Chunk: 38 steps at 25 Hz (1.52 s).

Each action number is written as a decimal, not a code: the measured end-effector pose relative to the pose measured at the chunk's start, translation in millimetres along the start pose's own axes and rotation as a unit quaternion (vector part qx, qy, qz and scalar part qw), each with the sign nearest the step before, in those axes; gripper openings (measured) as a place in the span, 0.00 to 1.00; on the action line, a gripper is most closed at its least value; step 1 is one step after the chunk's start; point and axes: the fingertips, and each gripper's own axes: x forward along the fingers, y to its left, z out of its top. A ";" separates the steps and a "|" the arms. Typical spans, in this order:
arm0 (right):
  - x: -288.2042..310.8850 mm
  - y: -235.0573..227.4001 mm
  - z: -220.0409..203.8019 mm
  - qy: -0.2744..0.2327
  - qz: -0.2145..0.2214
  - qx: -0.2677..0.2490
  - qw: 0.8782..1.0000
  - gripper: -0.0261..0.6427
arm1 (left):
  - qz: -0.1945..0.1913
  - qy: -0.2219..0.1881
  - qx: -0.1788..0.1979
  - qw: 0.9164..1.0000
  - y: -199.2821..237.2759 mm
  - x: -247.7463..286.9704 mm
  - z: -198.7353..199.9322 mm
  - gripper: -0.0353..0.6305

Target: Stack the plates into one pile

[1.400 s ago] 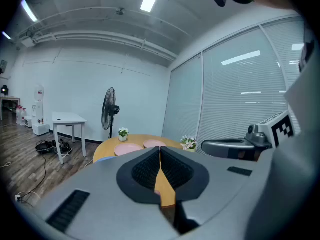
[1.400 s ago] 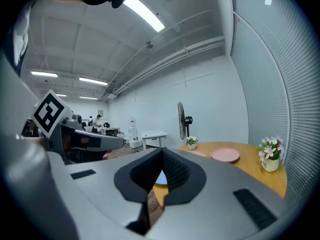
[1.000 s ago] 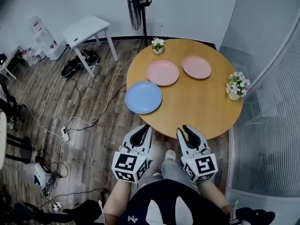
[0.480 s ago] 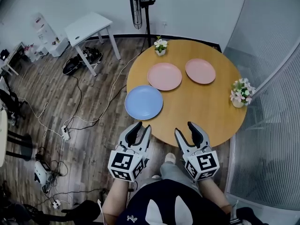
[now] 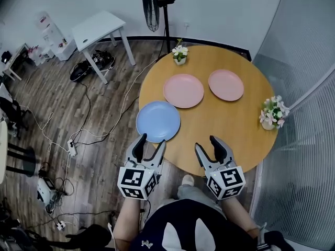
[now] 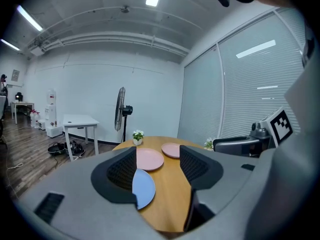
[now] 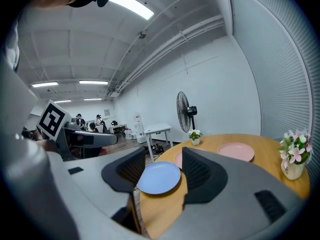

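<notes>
Three plates lie apart on the round wooden table (image 5: 230,124): a blue plate (image 5: 158,121) at its near left edge, a pink plate (image 5: 183,90) behind it and a second pink plate (image 5: 225,84) to the right. My left gripper (image 5: 148,145) hovers just short of the blue plate, its jaws having just been opening, with nothing between them. My right gripper (image 5: 208,145) sits at the table's near edge, jaws also just opened and empty. The blue plate (image 6: 143,188) shows past the left jaws, and the same blue plate (image 7: 159,177) past the right jaws.
Two small flower pots stand on the table, one at the back (image 5: 179,55) and one at the right rim (image 5: 274,113). A standing fan (image 5: 153,4) and a white side table (image 5: 98,28) are behind. Cables (image 5: 78,140) cross the wooden floor at left. A glass wall runs along the right.
Both grippers' jaws have spread apart from nearly closed. The left gripper has shifted left toward the blue plate; both hands moved slightly lower in the view.
</notes>
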 end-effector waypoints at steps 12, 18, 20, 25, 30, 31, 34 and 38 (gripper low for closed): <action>52.9 -40.2 -23.4 0.064 0.045 0.009 0.997 0.42 | 0.084 0.048 -0.023 0.995 48.4 29.0 -29.8 0.44; 81.7 -42.1 -49.2 0.114 0.065 0.004 0.991 0.42 | 0.100 0.097 -0.037 0.990 70.5 40.4 -56.4 0.44; 90.8 -40.3 -55.0 0.124 0.066 0.007 0.990 0.40 | 0.101 0.113 -0.041 0.988 80.8 44.7 -65.3 0.44; 122.1 -40.5 -70.5 0.152 0.061 0.018 0.986 0.41 | 0.104 0.151 -0.046 0.982 113.6 60.5 -83.0 0.44; 148.5 -43.8 -97.3 0.204 0.056 0.013 0.977 0.41 | 0.101 0.189 -0.062 0.975 138.5 75.5 -101.6 0.44; 153.2 -43.1 -103.8 0.214 0.056 0.012 0.975 0.41 | 0.099 0.195 -0.065 0.974 143.0 78.2 -106.9 0.44; 167.8 -43.5 -120.8 0.235 0.054 0.013 0.970 0.41 | 0.092 0.213 -0.070 0.970 155.8 88.9 -124.0 0.44; 185.0 -46.1 -136.5 0.258 0.045 0.018 0.965 0.41 | 0.077 0.239 -0.085 0.964 172.4 101.0 -143.1 0.44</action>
